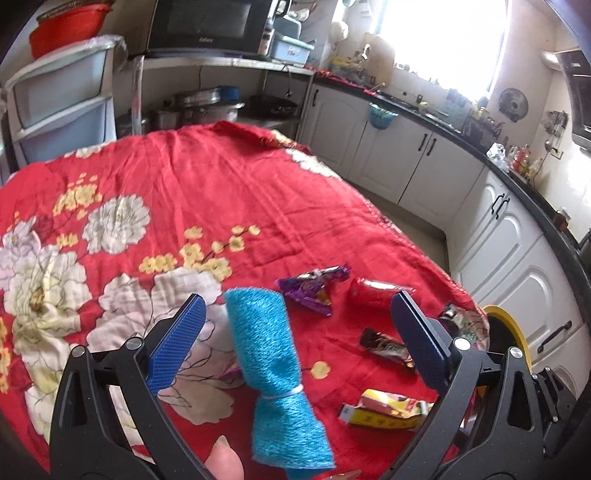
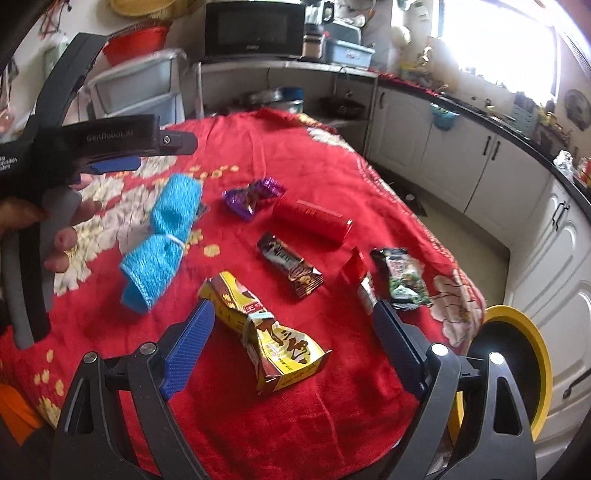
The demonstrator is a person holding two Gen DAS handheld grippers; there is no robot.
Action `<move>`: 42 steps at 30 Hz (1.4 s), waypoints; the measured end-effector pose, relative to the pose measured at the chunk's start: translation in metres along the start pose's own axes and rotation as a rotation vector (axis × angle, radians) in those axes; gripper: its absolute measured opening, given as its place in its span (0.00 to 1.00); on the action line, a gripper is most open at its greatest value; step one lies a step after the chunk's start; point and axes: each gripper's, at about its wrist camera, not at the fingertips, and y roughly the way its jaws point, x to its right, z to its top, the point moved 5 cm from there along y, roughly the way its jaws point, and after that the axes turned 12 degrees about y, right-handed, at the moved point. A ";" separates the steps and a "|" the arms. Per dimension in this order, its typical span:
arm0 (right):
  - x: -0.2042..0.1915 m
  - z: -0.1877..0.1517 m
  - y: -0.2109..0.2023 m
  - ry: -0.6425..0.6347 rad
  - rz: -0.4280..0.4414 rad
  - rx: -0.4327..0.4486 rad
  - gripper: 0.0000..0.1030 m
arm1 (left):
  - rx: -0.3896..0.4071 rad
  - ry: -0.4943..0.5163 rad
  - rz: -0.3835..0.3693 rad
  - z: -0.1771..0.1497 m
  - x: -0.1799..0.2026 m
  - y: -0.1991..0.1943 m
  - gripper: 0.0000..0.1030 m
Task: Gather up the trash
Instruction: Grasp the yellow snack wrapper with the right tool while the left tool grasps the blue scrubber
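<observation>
My left gripper (image 1: 299, 332) is open, and a blue knitted cloth (image 1: 273, 354) tied with a white band lies between its spread fingers, untouched. My right gripper (image 2: 295, 332) is open too, over a crumpled yellow carton (image 2: 269, 339) that its pads do not press. Farther off on the red flowered tablecloth (image 2: 295, 147) lie a purple wrapper (image 2: 253, 197), a red roll (image 2: 312, 221), a dark chocolate-bar wrapper (image 2: 291, 267), a small red packet (image 2: 360, 275) and a green-black packet (image 2: 402, 278). The left gripper (image 2: 166, 153) shows at the right wrist view's upper left, above the blue cloth (image 2: 162, 236).
A yellow-rimmed bin (image 2: 517, 362) stands off the table's right edge. White cabinets (image 1: 424, 173) and a dark counter run along the right. A microwave (image 1: 210, 26) and plastic drawers (image 1: 59, 103) stand behind the table. A strip of floor separates table and cabinets.
</observation>
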 end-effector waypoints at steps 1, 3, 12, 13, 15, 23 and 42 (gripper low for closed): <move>-0.001 -0.001 0.004 -0.008 0.004 -0.013 0.82 | -0.010 -0.007 -0.002 -0.003 -0.003 0.003 0.90; -0.004 -0.001 0.010 -0.037 0.003 -0.031 0.82 | -0.030 -0.022 -0.010 -0.007 -0.006 0.008 0.90; -0.021 -0.006 0.041 -0.198 0.017 -0.127 0.82 | -0.134 -0.090 -0.058 -0.031 -0.014 0.032 0.89; -0.022 -0.007 0.044 -0.212 0.016 -0.137 0.81 | -0.138 -0.093 -0.061 -0.032 -0.014 0.033 0.90; -0.027 -0.009 0.052 -0.253 0.015 -0.166 0.81 | -0.150 -0.097 -0.067 -0.036 -0.015 0.035 0.89; -0.031 -0.020 0.077 -0.300 0.036 -0.260 0.62 | -0.188 -0.090 -0.103 -0.046 -0.008 0.035 0.89; -0.022 -0.018 0.063 -0.100 0.114 -0.217 0.32 | -0.287 -0.020 -0.179 -0.070 0.014 0.045 0.36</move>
